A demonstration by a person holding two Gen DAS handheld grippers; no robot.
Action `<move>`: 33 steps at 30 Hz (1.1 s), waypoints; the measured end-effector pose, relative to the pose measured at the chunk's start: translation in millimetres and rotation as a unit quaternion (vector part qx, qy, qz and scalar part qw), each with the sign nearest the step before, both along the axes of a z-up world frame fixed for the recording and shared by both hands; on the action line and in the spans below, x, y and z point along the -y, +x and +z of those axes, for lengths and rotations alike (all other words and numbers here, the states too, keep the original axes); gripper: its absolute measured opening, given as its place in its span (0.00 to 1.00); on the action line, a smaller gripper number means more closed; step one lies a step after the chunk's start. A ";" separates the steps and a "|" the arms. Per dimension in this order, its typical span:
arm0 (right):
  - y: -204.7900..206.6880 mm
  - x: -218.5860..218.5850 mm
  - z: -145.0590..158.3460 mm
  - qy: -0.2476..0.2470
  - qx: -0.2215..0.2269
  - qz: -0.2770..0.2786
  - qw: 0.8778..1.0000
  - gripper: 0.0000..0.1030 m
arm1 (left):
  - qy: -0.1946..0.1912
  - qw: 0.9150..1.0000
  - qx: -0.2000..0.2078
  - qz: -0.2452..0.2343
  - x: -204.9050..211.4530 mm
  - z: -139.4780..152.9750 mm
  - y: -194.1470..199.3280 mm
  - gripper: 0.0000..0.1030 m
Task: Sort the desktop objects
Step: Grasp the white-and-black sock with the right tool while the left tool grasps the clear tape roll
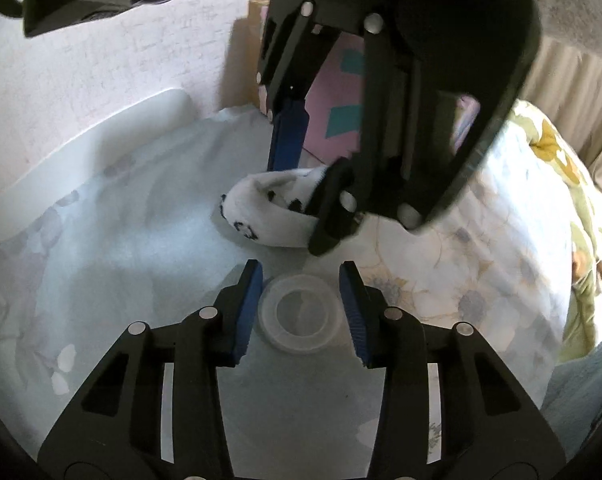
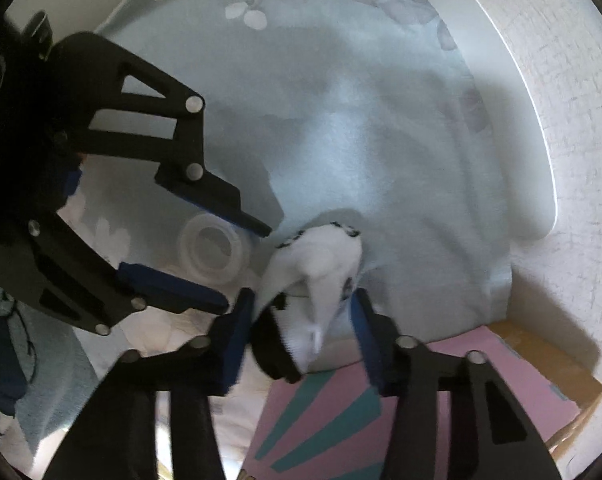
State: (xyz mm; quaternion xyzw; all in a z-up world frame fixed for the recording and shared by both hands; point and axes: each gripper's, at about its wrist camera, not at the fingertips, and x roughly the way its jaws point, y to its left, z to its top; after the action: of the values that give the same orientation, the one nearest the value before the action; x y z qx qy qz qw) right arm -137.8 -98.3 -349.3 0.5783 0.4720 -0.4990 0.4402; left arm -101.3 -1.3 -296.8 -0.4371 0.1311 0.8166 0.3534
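We see the left gripper point(image 1: 301, 312) held low over a pale blue floral bedsheet point(image 1: 133, 240), its jaws released and spread wide. A clear plastic ring point(image 1: 299, 313), lying flat on the sheet, sits squarely between the two blue pads: the left pad is just beside the ring's rim, the right pad stands a little apart from it, and neither clamps it. From the right wrist view we find the same ring point(image 2: 214, 252) between the left gripper's point(image 2: 237, 264) fingers, flat on the bed.

Just beyond the ring lies a white sock with black markings point(image 1: 273, 210). The right gripper point(image 2: 303, 334) reaches down to it, jaws parted with the sock point(image 2: 321, 268) between them. The fabric rises in a bunched peak between the pads and a dark rounded part sits at the left pad; we cannot tell whether the pads press the cloth or merely flank it. In the left wrist view the right gripper point(image 1: 301, 184) comes in from above, one finger tip touching the sock's cuff end.

Behind the sock stands a pink box with teal shapes point(image 2: 341, 412), near a cardboard box point(image 2: 549, 364) by the textured wall. A quilt with yellow flowers point(image 1: 521, 208) lies to the right of the sock.
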 end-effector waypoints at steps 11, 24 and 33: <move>-2.2 -5.2 27.2 -0.027 -0.018 -0.017 0.999 0.32 | 0.010 0.999 0.000 0.030 2.5 22.2 5.3 0.11; 4.8 -11.7 100.9 -0.056 -0.046 -0.004 0.997 0.32 | -0.009 0.998 0.014 0.053 12.7 53.9 0.9 0.12; -1.0 -19.6 80.3 -0.046 -0.032 -0.002 0.998 0.32 | -0.014 0.998 0.041 0.048 11.7 13.2 8.7 0.81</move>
State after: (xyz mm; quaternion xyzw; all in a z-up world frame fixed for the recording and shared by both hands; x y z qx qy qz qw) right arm -138.9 -78.7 -269.0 0.5425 0.4610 -0.5390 0.4501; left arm -92.6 -13.0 -283.6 -0.4808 0.1068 0.8121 0.3129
